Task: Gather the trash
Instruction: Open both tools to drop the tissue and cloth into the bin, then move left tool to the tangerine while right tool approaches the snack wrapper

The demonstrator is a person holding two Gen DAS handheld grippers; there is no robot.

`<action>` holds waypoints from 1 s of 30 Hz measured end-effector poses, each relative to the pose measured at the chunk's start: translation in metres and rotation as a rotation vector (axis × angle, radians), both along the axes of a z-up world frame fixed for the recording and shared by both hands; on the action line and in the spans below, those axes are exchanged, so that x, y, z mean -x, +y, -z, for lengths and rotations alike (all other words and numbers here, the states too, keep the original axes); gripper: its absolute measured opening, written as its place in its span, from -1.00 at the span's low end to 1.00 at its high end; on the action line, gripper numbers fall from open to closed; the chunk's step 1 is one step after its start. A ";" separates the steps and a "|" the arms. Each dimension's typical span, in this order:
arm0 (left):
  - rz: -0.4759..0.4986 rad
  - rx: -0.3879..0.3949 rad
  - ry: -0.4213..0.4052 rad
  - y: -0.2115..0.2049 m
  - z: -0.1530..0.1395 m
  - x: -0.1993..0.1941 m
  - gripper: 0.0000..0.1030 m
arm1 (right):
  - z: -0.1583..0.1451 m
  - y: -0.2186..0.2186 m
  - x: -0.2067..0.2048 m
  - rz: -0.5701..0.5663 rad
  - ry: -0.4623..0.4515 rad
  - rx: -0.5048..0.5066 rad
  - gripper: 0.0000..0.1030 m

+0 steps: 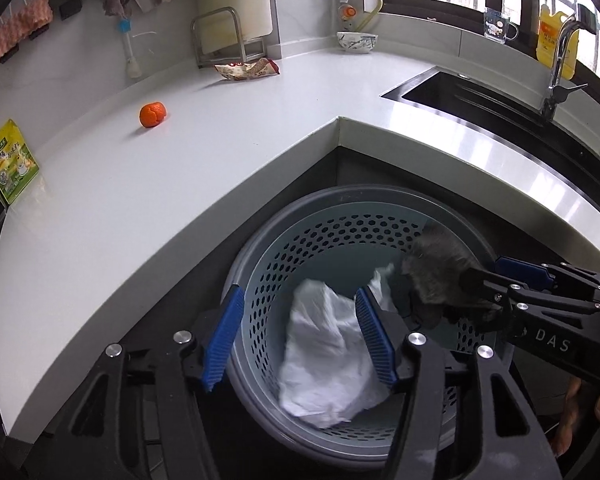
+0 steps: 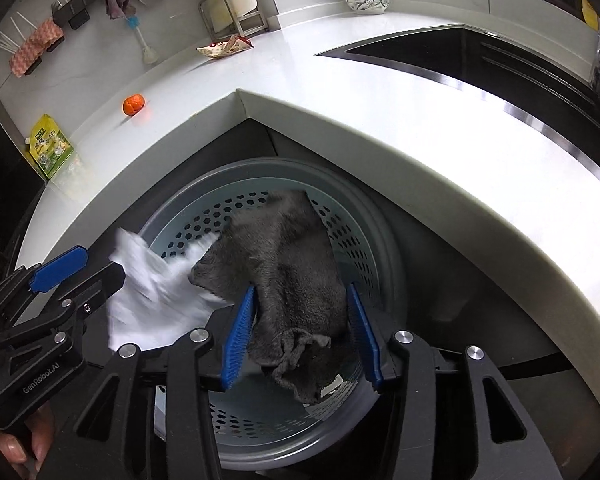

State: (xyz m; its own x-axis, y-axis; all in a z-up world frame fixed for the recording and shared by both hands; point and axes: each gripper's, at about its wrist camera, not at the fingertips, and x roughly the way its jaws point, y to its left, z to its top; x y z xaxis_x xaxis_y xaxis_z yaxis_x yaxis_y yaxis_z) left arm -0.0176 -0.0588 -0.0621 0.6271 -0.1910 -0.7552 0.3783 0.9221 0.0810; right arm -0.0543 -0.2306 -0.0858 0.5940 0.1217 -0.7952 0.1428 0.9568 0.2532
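A round grey-blue perforated basket stands on the floor in the inner corner of the white counter. My left gripper hangs over it, jaws apart. A crumpled white sheet, blurred, lies loose between them inside the basket. My right gripper is over the same basket, also with its jaws apart. A dark grey cloth hangs between its blue pads, touching the left one without being squeezed. Each gripper shows in the other's view: the right gripper, the left gripper.
On the counter lie an orange fruit, a crumpled snack wrapper and a yellow-green pouch at the left edge. A bowl sits at the back; a dark sink with a tap is on the right.
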 end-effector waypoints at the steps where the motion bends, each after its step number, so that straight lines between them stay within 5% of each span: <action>1: -0.007 0.000 -0.003 0.002 -0.001 0.000 0.14 | -0.002 -0.001 0.000 0.002 -0.003 0.001 -0.05; 12: -0.033 0.018 -0.044 0.011 -0.021 0.003 0.46 | -0.024 0.001 0.006 0.007 -0.057 0.061 0.17; 30: -0.061 0.106 -0.087 0.033 -0.054 0.004 0.59 | -0.047 0.005 0.006 -0.007 -0.109 0.026 0.27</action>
